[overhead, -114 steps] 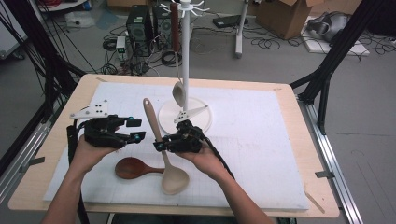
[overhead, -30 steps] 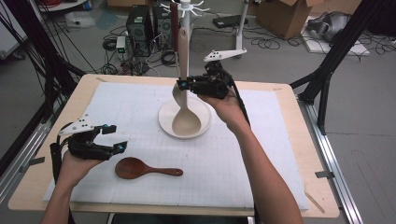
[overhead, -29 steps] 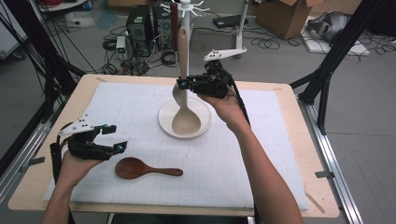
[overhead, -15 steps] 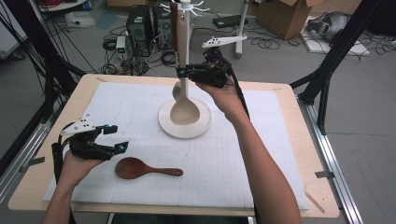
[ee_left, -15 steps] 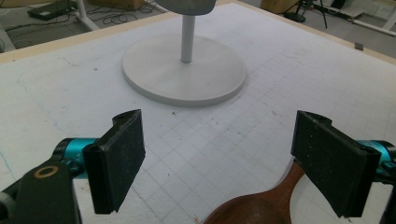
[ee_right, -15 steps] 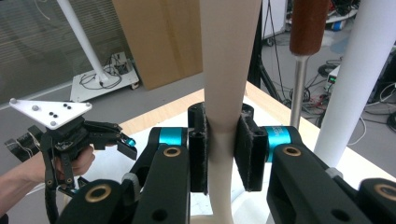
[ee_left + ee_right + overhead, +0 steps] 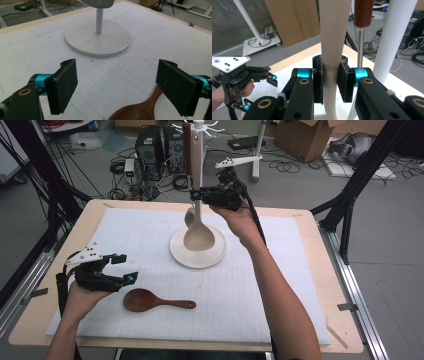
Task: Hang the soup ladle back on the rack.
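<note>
Pale wooden spoon (image 7: 199,227): lifted off the bench, carried to the white stand (image 7: 198,251), now hanging upright above its base, bowl down. Right gripper (image 7: 196,195): risen along the pole, clamped on the spoon's handle. Left gripper (image 7: 129,268): shifted toward the bench's near-left corner.

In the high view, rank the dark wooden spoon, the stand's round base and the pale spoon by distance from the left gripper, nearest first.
From the left gripper:
1. Dark wooden spoon, flat on the mat just beside and below it.
2. Round base of the stand, up and to the right at mid-table.
3. Pale spoon, held upright over the base by the right gripper.
</note>
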`<state>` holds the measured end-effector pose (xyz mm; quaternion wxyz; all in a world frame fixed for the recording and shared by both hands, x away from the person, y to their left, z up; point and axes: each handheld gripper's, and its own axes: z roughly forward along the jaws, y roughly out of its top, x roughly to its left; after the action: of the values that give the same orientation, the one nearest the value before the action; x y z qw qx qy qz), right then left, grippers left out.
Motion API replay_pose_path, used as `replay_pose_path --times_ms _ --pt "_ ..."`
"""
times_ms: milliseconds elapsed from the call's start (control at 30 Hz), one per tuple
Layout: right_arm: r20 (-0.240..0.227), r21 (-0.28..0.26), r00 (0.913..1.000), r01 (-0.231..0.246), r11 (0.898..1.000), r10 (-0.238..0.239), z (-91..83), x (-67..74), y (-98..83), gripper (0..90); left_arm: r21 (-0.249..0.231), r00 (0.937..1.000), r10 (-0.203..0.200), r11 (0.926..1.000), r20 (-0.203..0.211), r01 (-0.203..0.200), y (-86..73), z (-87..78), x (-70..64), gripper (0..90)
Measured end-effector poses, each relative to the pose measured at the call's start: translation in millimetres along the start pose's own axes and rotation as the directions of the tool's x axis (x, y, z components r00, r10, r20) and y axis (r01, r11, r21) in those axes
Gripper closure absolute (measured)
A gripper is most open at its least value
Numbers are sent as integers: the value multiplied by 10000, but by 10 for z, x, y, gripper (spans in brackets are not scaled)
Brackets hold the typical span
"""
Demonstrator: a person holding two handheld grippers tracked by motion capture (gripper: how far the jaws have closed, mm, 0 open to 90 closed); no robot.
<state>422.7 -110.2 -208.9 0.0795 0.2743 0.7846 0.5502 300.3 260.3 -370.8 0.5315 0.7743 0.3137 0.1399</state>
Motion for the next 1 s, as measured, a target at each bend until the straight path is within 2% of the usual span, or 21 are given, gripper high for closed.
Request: replay_pose_path --times_ms 667,1000 --pt "419 -97 9991 -15 10000 19 108 -64 -29 768 -7 10000 -16 10000 -26 16 -3 -14 11 181" --pt "492 -365 9987 162 9992 -144 63 -81 -80 758 -25 10000 3 10000 62 -3 4 -21 11 187"
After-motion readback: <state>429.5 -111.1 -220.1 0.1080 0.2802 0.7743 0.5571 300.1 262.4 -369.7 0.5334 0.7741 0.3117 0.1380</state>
